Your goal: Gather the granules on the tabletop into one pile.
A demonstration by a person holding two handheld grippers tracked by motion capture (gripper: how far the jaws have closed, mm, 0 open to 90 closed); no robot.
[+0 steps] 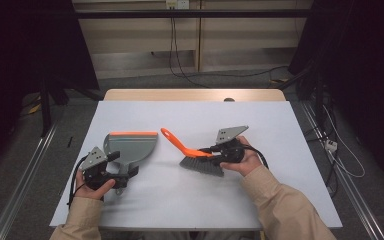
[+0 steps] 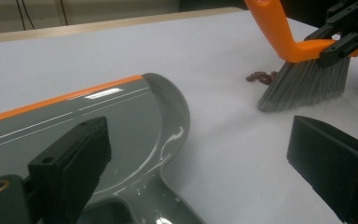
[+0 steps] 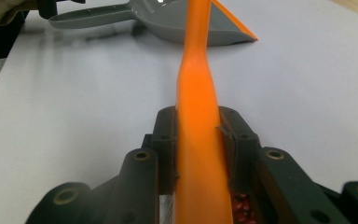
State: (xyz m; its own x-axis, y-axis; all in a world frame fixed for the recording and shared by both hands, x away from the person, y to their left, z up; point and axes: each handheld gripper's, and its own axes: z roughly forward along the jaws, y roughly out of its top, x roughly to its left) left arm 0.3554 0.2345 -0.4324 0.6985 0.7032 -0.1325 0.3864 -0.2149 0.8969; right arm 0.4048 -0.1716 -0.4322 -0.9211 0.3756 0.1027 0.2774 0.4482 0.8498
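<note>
A grey dustpan [image 1: 130, 145] [image 2: 98, 121] [image 3: 168, 18] with an orange lip lies on the left of the table, its handle pointing toward the person. My left gripper [image 1: 122, 163] [image 2: 200, 154] is open, its jaws standing wide on either side of the pan's neck. To the right is a brush [image 1: 202, 165] [image 2: 303, 81] with grey bristles resting on the table and an orange handle [image 3: 196, 70]. My right gripper [image 1: 205, 150] [image 3: 198, 135] is shut on that handle close above the bristles. A small clump of red-brown bits [image 2: 261, 77] [image 3: 242, 205] lies against the bristles.
The white table top [image 1: 190, 200] has a wooden strip [image 1: 195, 95] along its far edge. Bare table lies between the dustpan and the brush. Cables trail on the floor behind and to the right of the table.
</note>
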